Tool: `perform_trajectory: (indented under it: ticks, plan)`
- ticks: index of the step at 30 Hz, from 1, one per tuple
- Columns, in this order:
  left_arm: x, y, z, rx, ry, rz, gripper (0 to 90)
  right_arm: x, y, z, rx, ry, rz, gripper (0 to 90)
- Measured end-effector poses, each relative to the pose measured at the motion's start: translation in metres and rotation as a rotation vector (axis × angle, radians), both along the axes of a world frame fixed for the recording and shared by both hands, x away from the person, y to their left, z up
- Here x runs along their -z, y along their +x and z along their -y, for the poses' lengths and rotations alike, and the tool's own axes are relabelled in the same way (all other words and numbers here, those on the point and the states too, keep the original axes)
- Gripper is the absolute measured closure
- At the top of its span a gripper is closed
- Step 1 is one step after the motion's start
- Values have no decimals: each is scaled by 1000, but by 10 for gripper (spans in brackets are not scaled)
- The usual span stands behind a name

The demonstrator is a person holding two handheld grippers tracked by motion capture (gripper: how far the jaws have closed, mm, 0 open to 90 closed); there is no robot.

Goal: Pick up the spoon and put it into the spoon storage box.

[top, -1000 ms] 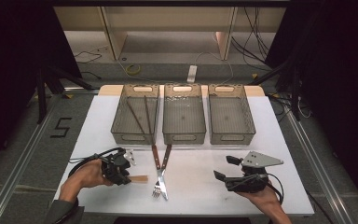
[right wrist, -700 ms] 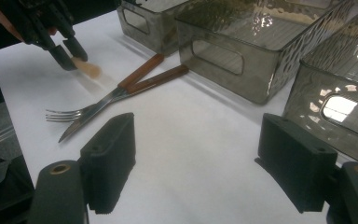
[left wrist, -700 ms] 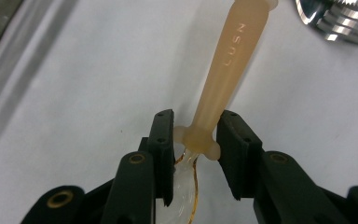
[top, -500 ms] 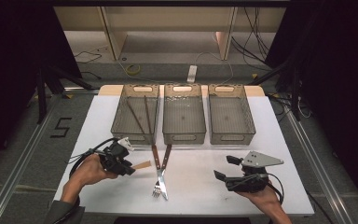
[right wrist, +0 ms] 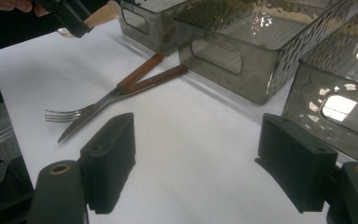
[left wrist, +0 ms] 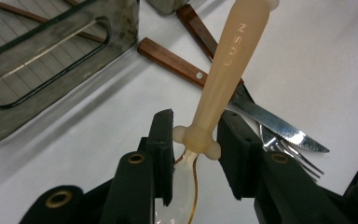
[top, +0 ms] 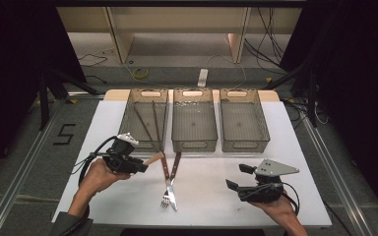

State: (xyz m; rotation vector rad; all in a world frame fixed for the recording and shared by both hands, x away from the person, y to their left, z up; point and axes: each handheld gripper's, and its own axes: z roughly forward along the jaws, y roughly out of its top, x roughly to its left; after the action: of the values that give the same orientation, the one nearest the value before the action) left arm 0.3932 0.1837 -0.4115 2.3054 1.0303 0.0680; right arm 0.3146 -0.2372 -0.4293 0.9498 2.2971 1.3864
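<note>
Two grippers are up on my screen, and I start at the left. My left gripper has its jaws clamped on a pale, translucent spoon, and I have it lifted off the white table, just in front of the left bin. In the left gripper view the pads pinch the spoon at the little collar where handle meets bowl; the handle runs up and away from me and its tip is cut off at the top edge, while the clear bowl sinks between the jaws and is hard to make out against the table. Raised lettering runs along the handle, too soft for me to read. From above, just the handle end pokes out past the jaws; the bowl is hidden by the gripper body.

Moving right, a fork and a knife with brown wooden handles lie crossed on the table in front of the left and middle bins. Two dark sticks lean inside the left bin; I cannot tell what they are. The middle bin and right bin sit side by side.

Far right, my right gripper rests low over the table with its jaws spread wide and nothing but bare table between them.
</note>
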Motion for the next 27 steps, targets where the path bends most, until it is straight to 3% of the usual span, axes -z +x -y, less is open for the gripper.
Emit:
perform_trajectory:
  ticks: [7,17,27]
  plan:
    - [-6,-2,7,-11,-34,30,667,0,0,0,1,1,2,280]
    - [-11,-3,15,-12,-80,39,666,0,0,0,6,2,3,280]
    - [-17,0,20,-49,-122,69,666,0,0,0,8,3,2,280]
